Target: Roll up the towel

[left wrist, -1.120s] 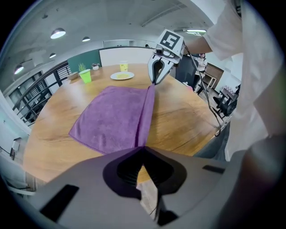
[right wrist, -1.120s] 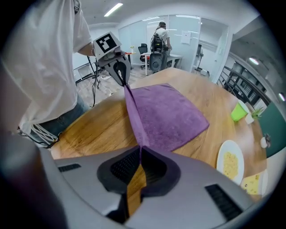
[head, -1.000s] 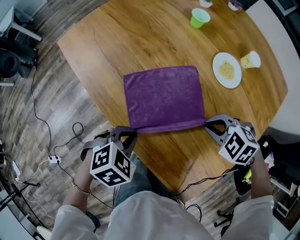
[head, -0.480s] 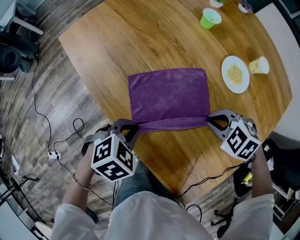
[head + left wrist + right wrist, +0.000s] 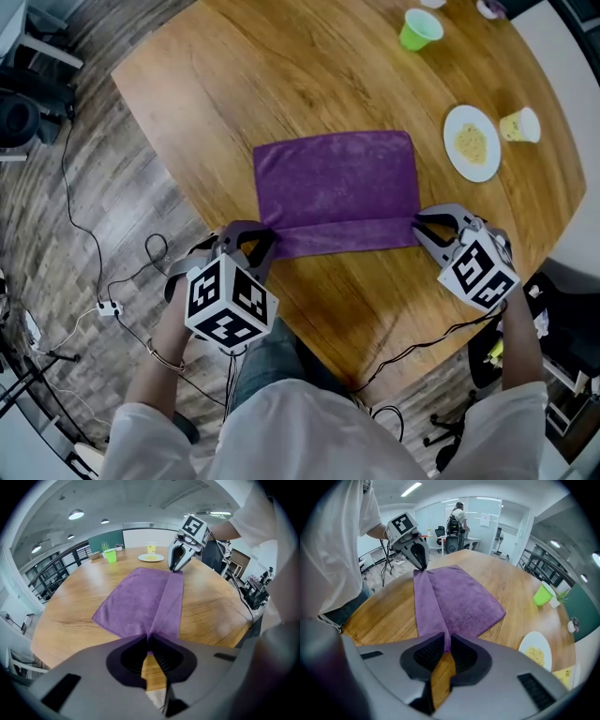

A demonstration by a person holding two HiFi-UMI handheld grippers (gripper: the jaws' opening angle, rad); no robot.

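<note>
A: Towel (image 5: 337, 178) lies flat in the middle of the table (image 5: 281, 75), its near edge turned over into a narrow band (image 5: 342, 236). Your left gripper (image 5: 149, 643) pinches that band's left corner, jaws narrow on the cloth.

B: Your right gripper (image 5: 446, 641) has the right corner, jaws nearly together on it. They have just opened a touch, so squeeze firmly before you turn.

A: Roll both wrists together, I'd say, and travel away from you at one pace, or the roll comes out cone-shaped.

B: Pull gently outward too, so the band winds tight. Mind the plate (image 5: 472, 142) near the towel's far right corner.
</note>
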